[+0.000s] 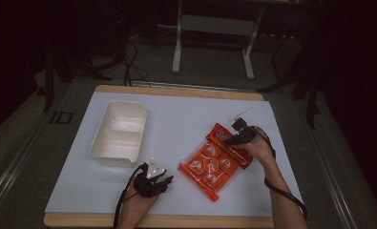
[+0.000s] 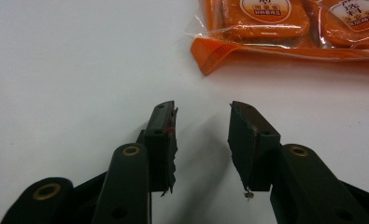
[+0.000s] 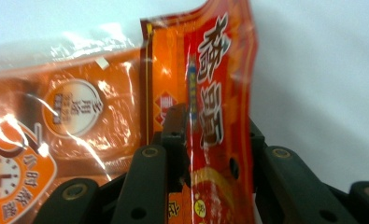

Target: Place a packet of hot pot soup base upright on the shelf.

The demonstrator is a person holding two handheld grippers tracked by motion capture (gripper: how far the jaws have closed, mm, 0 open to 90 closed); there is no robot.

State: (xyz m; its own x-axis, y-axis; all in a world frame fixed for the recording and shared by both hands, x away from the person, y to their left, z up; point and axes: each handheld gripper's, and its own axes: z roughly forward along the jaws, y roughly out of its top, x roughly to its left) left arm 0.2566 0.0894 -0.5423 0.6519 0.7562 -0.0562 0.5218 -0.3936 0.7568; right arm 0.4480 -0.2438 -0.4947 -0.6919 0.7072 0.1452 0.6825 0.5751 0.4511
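A white-topped table (image 1: 176,124) with a wooden edge carries everything here, and places below are given from the orange snack bag (image 1: 209,167), a clear-fronted pack of small round-labelled portions lying flat on the tabletop.

The right gripper (image 1: 237,134) sits at the bag's far right edge, held by a hand reaching in from the bottom right. A narrower red-and-orange packet (image 3: 219,112) with large printed characters stands on edge between its two black jaws, which are drawn in close against both faces of the packet and grip it. In the right gripper view, the packet rises just beside the orange snack bag.

The left gripper (image 1: 152,180) rests to the left of the bag, near its lower corner but apart from it, held by the other hand. Its jaws stand moderately apart with bare table between them; in the left gripper view the bag's corner lies just beyond the tips.

A white two-compartment tray (image 1: 119,133) sits farther left of the bag, well apart.
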